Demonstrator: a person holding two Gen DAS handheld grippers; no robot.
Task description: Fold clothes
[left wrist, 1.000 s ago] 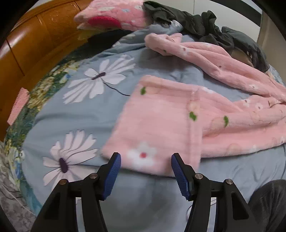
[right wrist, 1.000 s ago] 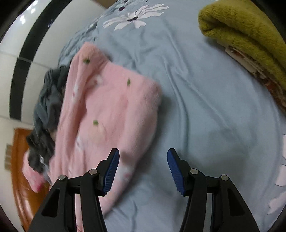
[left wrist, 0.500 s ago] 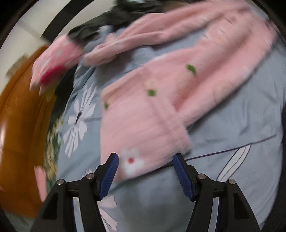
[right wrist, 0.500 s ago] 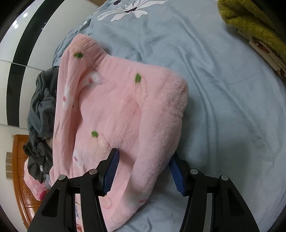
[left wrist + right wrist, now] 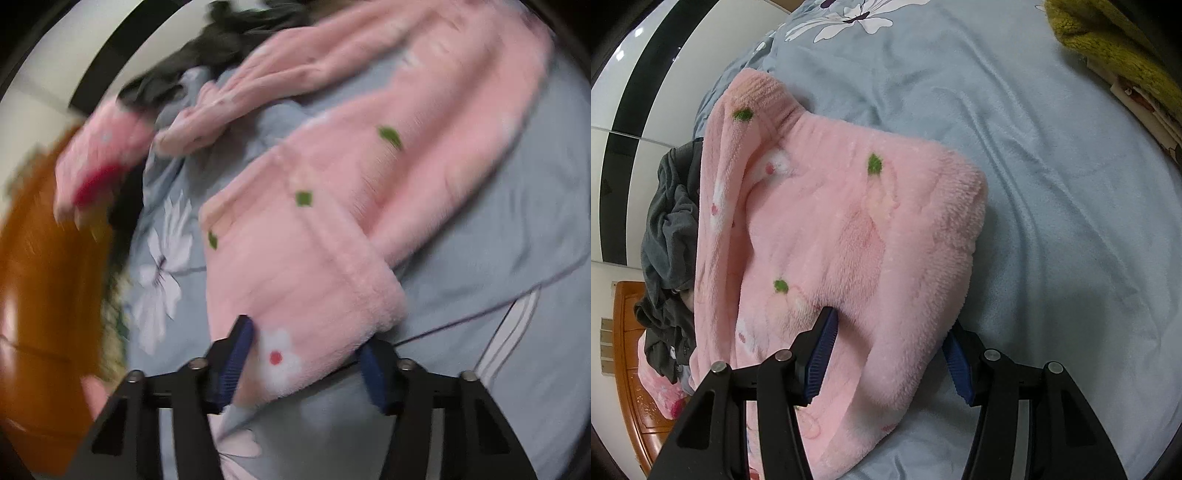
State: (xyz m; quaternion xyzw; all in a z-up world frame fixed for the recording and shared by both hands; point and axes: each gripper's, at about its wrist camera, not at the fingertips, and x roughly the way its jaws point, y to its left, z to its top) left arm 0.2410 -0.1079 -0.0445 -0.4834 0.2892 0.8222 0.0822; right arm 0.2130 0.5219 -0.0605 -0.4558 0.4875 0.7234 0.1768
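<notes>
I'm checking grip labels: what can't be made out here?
- Left wrist view: motion blur hides whether the left gripper pinches the pink garment.
- Right wrist view: the pink garment covers the right gripper far pad; contact unclear.
- Right wrist view: the olive fleece is cut by the edge.

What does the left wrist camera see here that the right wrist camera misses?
Only the left wrist view shows the left gripper, its jaws just closing around a pink fleece hem with a white flower, plus a second pink garment. Only the right wrist view shows the right gripper astride a folded edge and a mustard-green towel. Both show the pink fleece garment, grey floral bedsheet, dark grey clothing and wooden headboard.
</notes>
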